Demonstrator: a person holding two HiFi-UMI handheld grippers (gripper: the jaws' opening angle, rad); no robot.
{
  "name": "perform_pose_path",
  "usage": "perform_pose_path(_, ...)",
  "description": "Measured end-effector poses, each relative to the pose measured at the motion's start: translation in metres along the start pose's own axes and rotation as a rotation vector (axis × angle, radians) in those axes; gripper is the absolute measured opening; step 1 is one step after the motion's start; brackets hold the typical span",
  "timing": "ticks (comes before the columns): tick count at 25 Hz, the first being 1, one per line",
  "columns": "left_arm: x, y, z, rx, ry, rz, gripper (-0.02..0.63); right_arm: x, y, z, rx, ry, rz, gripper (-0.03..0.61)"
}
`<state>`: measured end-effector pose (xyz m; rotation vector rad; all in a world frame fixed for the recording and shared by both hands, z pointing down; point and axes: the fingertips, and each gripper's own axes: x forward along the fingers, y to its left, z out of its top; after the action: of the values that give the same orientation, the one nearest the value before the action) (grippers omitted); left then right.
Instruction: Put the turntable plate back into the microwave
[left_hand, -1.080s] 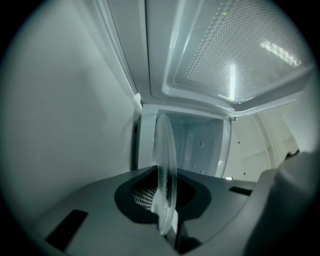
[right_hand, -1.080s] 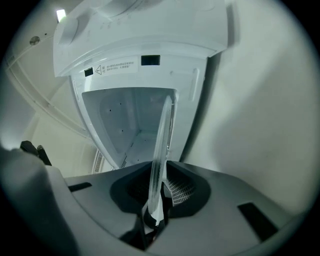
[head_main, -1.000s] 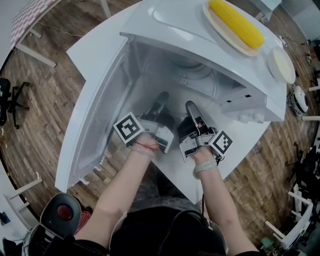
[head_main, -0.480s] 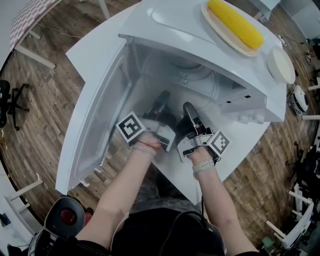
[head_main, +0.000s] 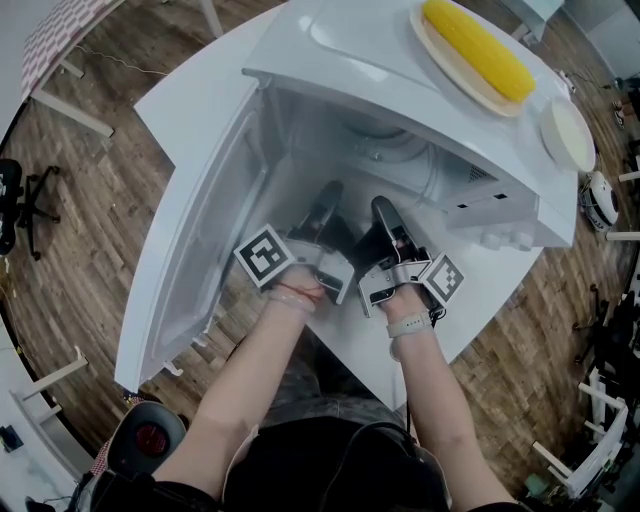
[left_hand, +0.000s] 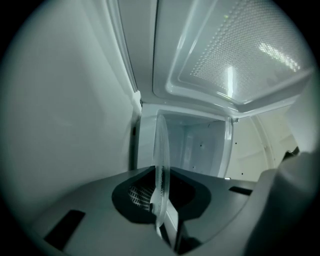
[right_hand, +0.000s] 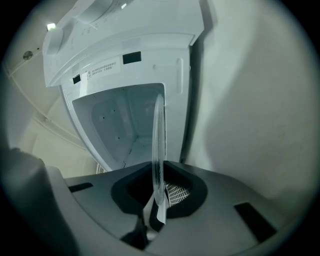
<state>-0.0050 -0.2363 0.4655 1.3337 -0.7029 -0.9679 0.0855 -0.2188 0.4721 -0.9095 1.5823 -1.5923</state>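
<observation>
The left gripper (head_main: 320, 212) and the right gripper (head_main: 386, 218) each have their jaws clamped on the near rim of the glass plate (left_hand: 161, 165). It is held level at the open mouth of the microwave (head_main: 370, 60). The microwave's door (head_main: 190, 260) is swung out to the left. An ear of corn (head_main: 475, 48) lies on top of the microwave.

The left hand-held gripper (head_main: 327, 192) and the right hand-held gripper (head_main: 384, 207) are reaching side by side into the open white microwave (head_main: 380, 50), where a clear turntable plate (head_main: 385, 150) is showing faintly. Its door (head_main: 200, 250) is hanging open leftward. A corn cob (head_main: 475, 48) is lying on a plate (head_main: 426, 45) atop the microwave, which is sitting on a white surface (head_main: 190, 90)
</observation>
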Motion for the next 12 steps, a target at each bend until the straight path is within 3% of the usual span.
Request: perform_pose_path(12,0.001,-0.003,-0.001,0.035,0.021,0.002,0.038,0.017,0.000,0.014,-0.008,-0.005,-0.010,0.044)
